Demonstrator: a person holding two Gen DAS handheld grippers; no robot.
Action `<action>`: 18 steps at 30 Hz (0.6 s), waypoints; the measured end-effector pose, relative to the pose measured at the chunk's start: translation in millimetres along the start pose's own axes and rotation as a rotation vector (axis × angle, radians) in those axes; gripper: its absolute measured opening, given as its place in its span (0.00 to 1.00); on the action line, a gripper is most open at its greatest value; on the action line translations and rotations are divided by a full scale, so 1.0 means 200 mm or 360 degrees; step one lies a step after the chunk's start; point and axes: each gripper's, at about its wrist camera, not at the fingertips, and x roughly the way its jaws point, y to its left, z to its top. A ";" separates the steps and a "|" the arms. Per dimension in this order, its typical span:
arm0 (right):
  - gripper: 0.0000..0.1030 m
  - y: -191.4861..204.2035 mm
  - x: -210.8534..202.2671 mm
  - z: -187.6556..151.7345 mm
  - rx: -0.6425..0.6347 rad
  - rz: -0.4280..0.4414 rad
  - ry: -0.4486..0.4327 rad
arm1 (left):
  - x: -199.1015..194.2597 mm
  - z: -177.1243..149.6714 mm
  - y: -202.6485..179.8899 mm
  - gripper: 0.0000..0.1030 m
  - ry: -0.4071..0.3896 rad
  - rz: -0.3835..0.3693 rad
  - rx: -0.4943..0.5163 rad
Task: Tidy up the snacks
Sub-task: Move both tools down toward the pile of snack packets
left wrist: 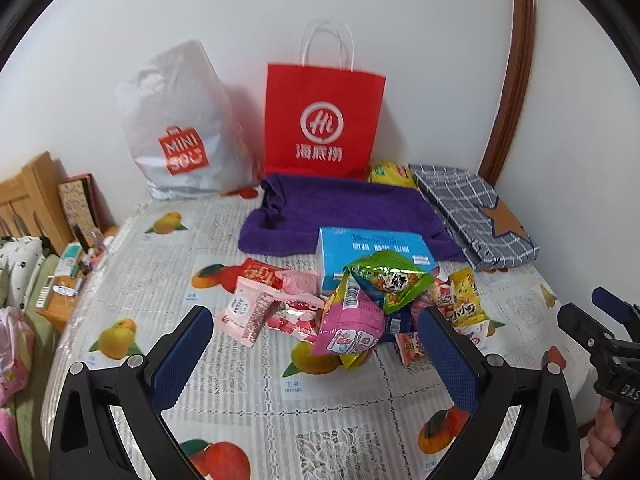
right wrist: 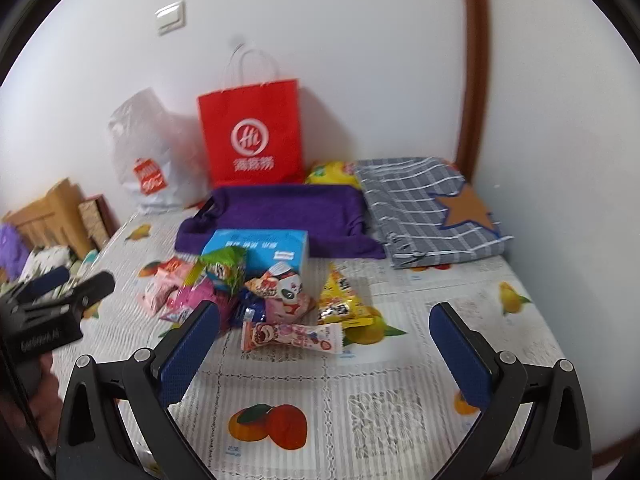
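A heap of snack packets (left wrist: 356, 304) lies mid-table against a light blue box (left wrist: 372, 250): a green packet (left wrist: 390, 280) on top, a pink pouch (left wrist: 352, 328) in front, pale pink packets (left wrist: 250, 312) at left, a yellow one (left wrist: 466, 300) at right. My left gripper (left wrist: 316, 326) is open just before the heap, holding nothing. In the right wrist view the same heap (right wrist: 260, 292) shows a pink wrapper (right wrist: 292, 336) nearest and a yellow packet (right wrist: 340, 300). My right gripper (right wrist: 326, 328) is open and empty, its left finger beside the heap.
A red paper bag (left wrist: 322, 120) and a white plastic bag (left wrist: 180, 128) stand against the wall. A purple towel (left wrist: 344, 212) and a grey checked cloth (left wrist: 472, 216) lie behind the box. The fruit-print tablecloth (left wrist: 280, 408) ends at left, where a wooden bed frame (left wrist: 28, 200) stands.
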 end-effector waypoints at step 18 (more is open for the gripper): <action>0.70 -0.12 0.69 0.01 0.0075 0.0065 0.0274 | 0.34 0.06 0.12 0.99 0.0127 -0.0040 -0.0058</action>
